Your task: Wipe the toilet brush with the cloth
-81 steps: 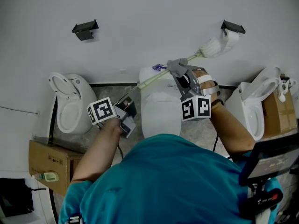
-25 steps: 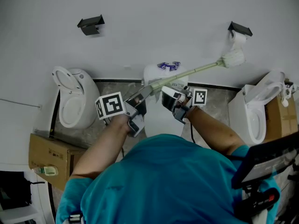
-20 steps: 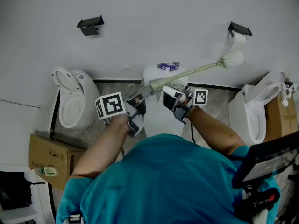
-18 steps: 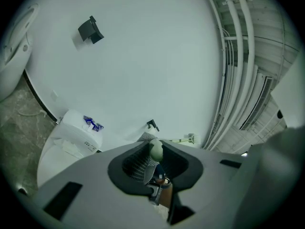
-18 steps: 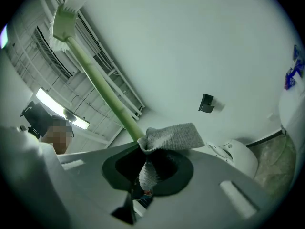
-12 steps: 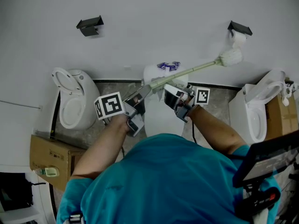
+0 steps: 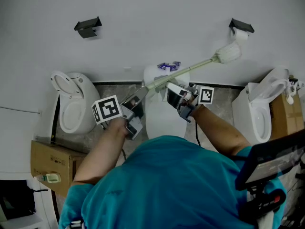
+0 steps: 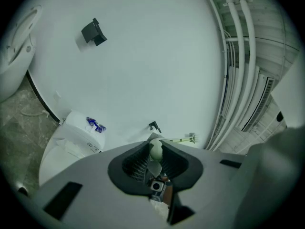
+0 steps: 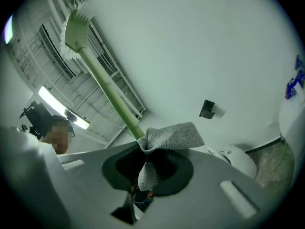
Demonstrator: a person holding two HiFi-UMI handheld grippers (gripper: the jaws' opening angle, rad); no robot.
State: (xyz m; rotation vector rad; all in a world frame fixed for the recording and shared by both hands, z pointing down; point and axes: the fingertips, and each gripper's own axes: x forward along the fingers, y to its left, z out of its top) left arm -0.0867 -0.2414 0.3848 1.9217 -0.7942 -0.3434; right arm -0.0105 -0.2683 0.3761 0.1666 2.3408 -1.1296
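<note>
Left gripper (image 7: 133, 106) is clamping its jaws on the butt end of the toilet brush (image 7: 190, 69), and in the left gripper view (image 8: 155, 151) the pale green knob is sitting squeezed right between the pads. The brush is slanting up and to the right, its bristle head hanging just below the paper roll (image 7: 238, 35) on the wall holder (image 7: 240, 26). Right gripper (image 7: 177, 95) is biting down on the grey cloth (image 9: 171, 136), and its own view (image 9: 147, 162) is showing the cloth bunching against the lower handle (image 9: 107, 88).

Around them, three toilets are lining the wall. The middle toilet (image 7: 159, 120) is sitting directly under the action, with the brush handle and both grippers crossing in front of its tank (image 7: 155, 74), where a blue packet (image 7: 169, 66) is lying on top. The person's teal shirt (image 7: 167, 185) is blocking the floor below. The left toilet (image 7: 71, 104) and right toilet (image 7: 257, 111) are standing with seats up, bowls looking bare. An empty black bracket (image 7: 87, 27) is hanging at the upper left. A cardboard box (image 7: 45, 159) is standing at lower left, a pale bottle (image 7: 47, 178) lying at its near edge.
</note>
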